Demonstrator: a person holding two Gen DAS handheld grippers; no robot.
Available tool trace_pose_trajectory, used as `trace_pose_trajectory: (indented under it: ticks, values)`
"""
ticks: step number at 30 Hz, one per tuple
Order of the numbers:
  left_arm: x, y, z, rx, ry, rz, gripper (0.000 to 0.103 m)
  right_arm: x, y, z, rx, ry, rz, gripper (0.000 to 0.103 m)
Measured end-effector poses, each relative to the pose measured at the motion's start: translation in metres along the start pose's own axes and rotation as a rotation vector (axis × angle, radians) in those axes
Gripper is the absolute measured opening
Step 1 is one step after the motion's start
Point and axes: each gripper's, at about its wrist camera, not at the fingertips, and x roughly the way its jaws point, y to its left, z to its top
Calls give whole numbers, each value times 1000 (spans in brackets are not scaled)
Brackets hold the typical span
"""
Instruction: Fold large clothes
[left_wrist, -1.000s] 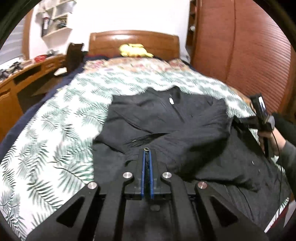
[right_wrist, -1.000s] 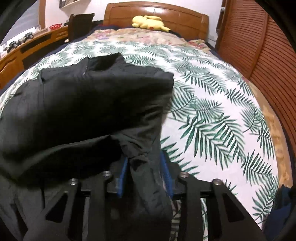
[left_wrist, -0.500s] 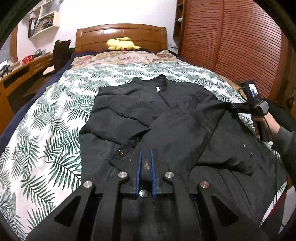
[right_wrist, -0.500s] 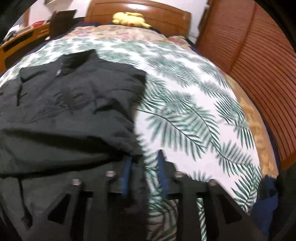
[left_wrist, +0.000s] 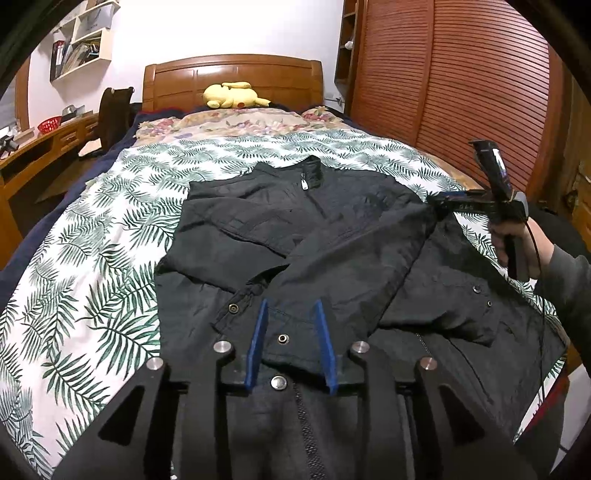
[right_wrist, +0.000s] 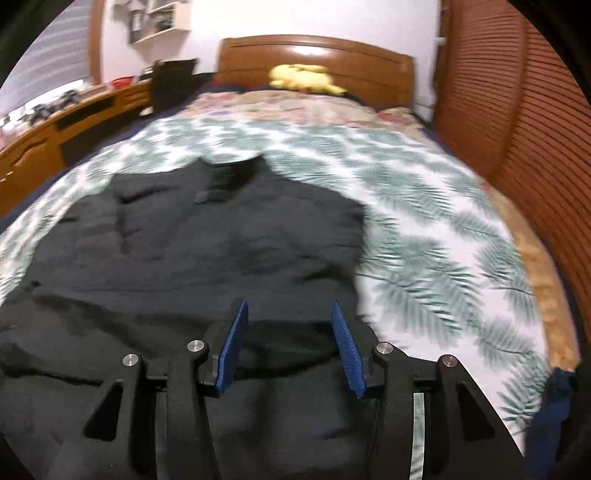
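Note:
A large black jacket (left_wrist: 314, 236) lies front up on the bed, collar toward the headboard. Both sleeves are folded in across its chest. My left gripper (left_wrist: 290, 308) is open, its blue pads either side of the sleeve cuff (left_wrist: 280, 328) that lies on the jacket's lower front. My right gripper (right_wrist: 288, 308) is open and empty, just above the jacket (right_wrist: 207, 251) near its right edge. The right gripper also shows in the left wrist view (left_wrist: 443, 199), held by a hand at the jacket's right shoulder.
The bed has a white cover with green leaf print (left_wrist: 110, 236) and a wooden headboard (left_wrist: 232, 74). A yellow plush toy (left_wrist: 231, 95) lies by the pillows. A wooden desk (left_wrist: 33, 155) and chair (left_wrist: 112, 110) stand left. A slatted wooden wardrobe (left_wrist: 461, 92) stands right.
My left gripper opened and let go of the sleeve cuff on the jacket's front. My right gripper opened wider, released the fabric and pulled back over the jacket.

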Motion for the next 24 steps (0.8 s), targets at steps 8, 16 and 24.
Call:
trace_pose_trajectory:
  ticks: [8, 16, 24]
  values:
    - [-10, 9, -4, -4, -14, 20, 34, 25, 96, -9, -95, 85, 193, 47]
    - [-25, 23, -10, -8, -28, 47, 38, 11, 178, -17, -225, 116, 350, 41]
    - [-41, 35, -16, -13, -51, 60, 42, -3, 229, -36, -299, 195, 410, 31]
